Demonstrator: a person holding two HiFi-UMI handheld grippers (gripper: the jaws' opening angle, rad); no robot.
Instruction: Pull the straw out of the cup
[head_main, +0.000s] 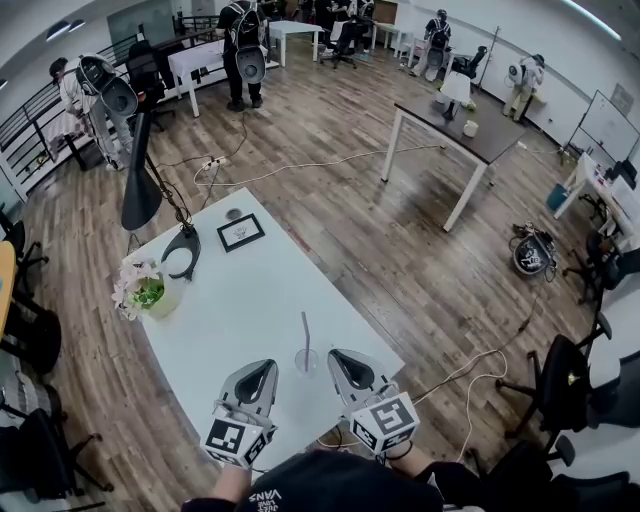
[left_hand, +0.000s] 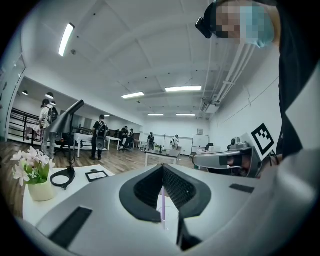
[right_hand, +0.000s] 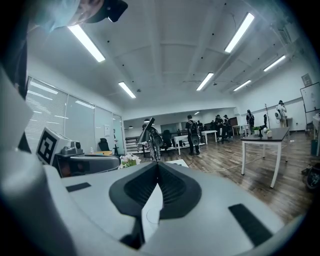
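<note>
Left gripper (head_main: 266, 368): its jaws were pressed together, with nothing held.
Right gripper (head_main: 338, 358): its jaws were pressed together too, and it held nothing.
Cup (head_main: 306, 362): it stood on the white table (head_main: 250, 290), near the front edge, right between the two gripper tips.
Straw (head_main: 305, 333): it stood in the cup and pointed almost straight up, above both tips.
Which way: the straw was to the right of the left tip and to the left of the right tip.
Nearer hand: both were close; the right one looked a bit closer.
Next move, I think: one gripper must open before it can pinch the straw.
Count: two grippers, one cup, one straw.
Farther back: one flower pot (head_main: 145, 290), one picture frame (head_main: 241, 232), one black lamp (head_main: 150, 190).
</note>
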